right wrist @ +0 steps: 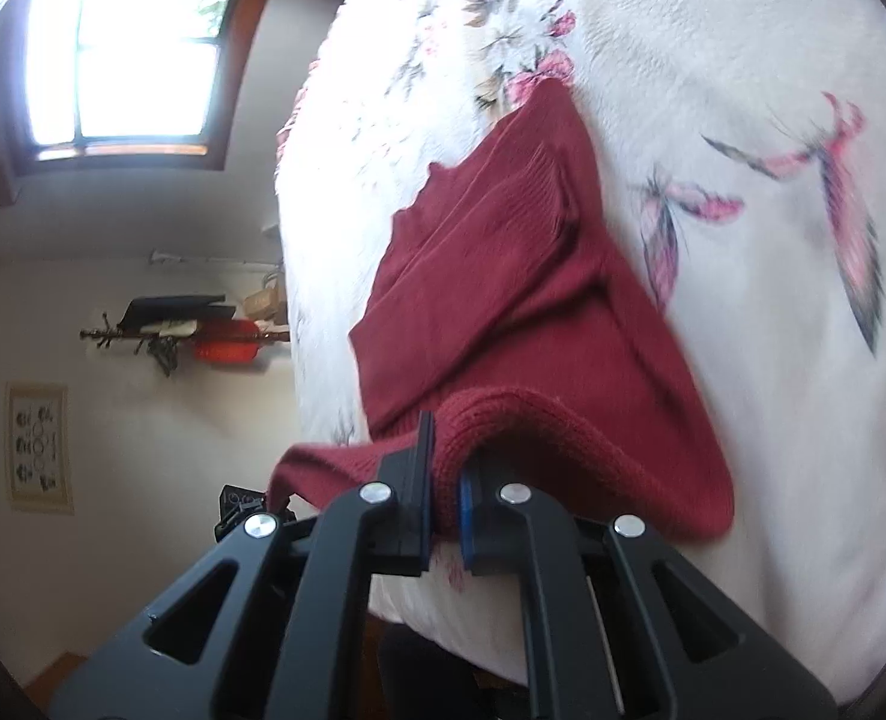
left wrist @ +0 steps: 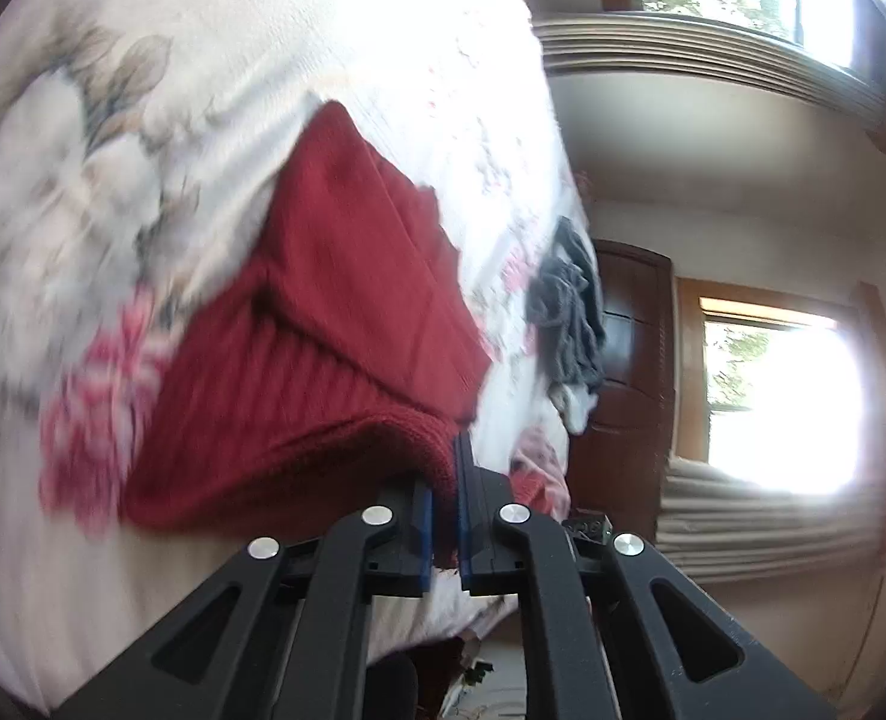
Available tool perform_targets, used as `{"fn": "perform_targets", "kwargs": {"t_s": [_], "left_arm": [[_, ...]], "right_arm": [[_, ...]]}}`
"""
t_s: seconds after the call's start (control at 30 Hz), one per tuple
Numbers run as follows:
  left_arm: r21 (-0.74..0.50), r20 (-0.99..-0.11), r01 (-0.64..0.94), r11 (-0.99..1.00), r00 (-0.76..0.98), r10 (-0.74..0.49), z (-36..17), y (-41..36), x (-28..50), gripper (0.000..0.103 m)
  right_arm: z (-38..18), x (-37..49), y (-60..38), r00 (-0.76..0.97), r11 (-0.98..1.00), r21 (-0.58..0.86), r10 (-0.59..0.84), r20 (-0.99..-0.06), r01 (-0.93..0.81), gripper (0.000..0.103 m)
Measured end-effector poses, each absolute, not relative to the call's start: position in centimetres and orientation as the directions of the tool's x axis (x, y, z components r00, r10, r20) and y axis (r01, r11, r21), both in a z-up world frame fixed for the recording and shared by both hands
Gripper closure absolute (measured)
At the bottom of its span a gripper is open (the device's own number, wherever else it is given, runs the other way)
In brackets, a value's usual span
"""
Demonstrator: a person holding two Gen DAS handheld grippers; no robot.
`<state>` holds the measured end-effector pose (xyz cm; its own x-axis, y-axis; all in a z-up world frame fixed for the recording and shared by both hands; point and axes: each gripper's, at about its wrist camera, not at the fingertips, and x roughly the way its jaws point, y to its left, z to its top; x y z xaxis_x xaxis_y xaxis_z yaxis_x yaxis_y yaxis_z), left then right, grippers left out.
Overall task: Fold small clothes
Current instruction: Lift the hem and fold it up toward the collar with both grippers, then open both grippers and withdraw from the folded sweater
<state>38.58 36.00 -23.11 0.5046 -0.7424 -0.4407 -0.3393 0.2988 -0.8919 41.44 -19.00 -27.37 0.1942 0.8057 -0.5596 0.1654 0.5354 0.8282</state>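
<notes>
A bedroom with wood-framed windows [right wrist: 125, 54] is showing behind a bed, whose white floral bedspread [left wrist: 263, 48] is filling most of both views. A dark red knit garment [left wrist: 335, 312] is lying spread across the bedspread, with its near ribbed hem lifting off the cover. A heap of grey clothes [left wrist: 569, 312] is sitting on the bedspread beyond the red garment, near the bed's far edge. The left gripper [left wrist: 443, 516] is pinching the hem of the red garment at one corner, its blue-padded fingers pressing on the knit. The right gripper [right wrist: 446, 504] is clamping the thick rolled hem at the other corner the same way.
</notes>
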Motion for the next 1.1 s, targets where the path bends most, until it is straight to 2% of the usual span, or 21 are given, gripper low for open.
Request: {"fn": "perform_targets", "kwargs": {"t_s": [0.27, 0.33, 0.4, 0.5, 0.6, 0.67, 0.8, 0.87, 1.1], "left_arm": [[-0.814, -0.565, -0.433, 0.388, 0.433, -0.702, -29.0, 36.2, 46.1, 0.098], [-0.809, -0.571, -0.442, 0.388, 0.434, -0.697, -29.9, 36.6, 46.9, 0.095], [-0.811, -0.57, -0.447, 0.377, 0.459, -0.682, -30.3, 37.3, 47.2, 0.087], [-0.835, -0.547, -0.393, 0.386, 0.509, -0.665, -29.3, 38.0, 46.9, 0.068], [-0.816, -0.578, -0.333, 0.473, 0.506, -0.641, -28.0, 38.0, 46.8, 0.065], [-0.769, -0.634, -0.301, 0.564, 0.47, -0.613, -27.5, 37.7, 47.0, 0.061], [-0.699, -0.705, -0.265, 0.664, 0.41, -0.578, -27.9, 36.7, 47.4, 0.052], [-0.664, -0.737, -0.249, 0.705, 0.378, -0.56, -28.4, 36.0, 47.6, 0.045], [-0.554, -0.82, -0.188, 0.811, 0.292, -0.492, -30.0, 33.7, 48.2, 0.042]], "right_arm": [[-32.7, 48.2, -16.9, 0.147, 0.602, 0.768, 0.757, -0.636, 0.218, 0.097], [-33.8, 49.3, -16.7, 0.142, 0.613, 0.755, 0.747, -0.65, 0.234, 0.093], [-34.3, 49.9, -16.9, 0.14, 0.618, 0.749, 0.741, -0.657, 0.238, 0.086], [-33.5, 50.0, -17.3, 0.161, 0.616, 0.761, 0.745, -0.647, 0.206, 0.075], [-32.3, 49.7, -17.6, 0.171, 0.645, 0.749, 0.729, -0.662, 0.15, 0.072], [-31.5, 49.4, -17.5, 0.172, 0.703, 0.705, 0.687, -0.706, 0.089, 0.071], [-31.0, 48.8, -16.9, 0.192, 0.805, 0.593, 0.584, -0.788, -0.016, 0.059], [-31.6, 48.6, -16.3, 0.184, 0.826, 0.562, 0.561, -0.807, -0.052, 0.058], [-33.7, 49.0, -14.2, 0.161, 0.872, 0.474, 0.488, -0.858, -0.12, 0.057]]}}
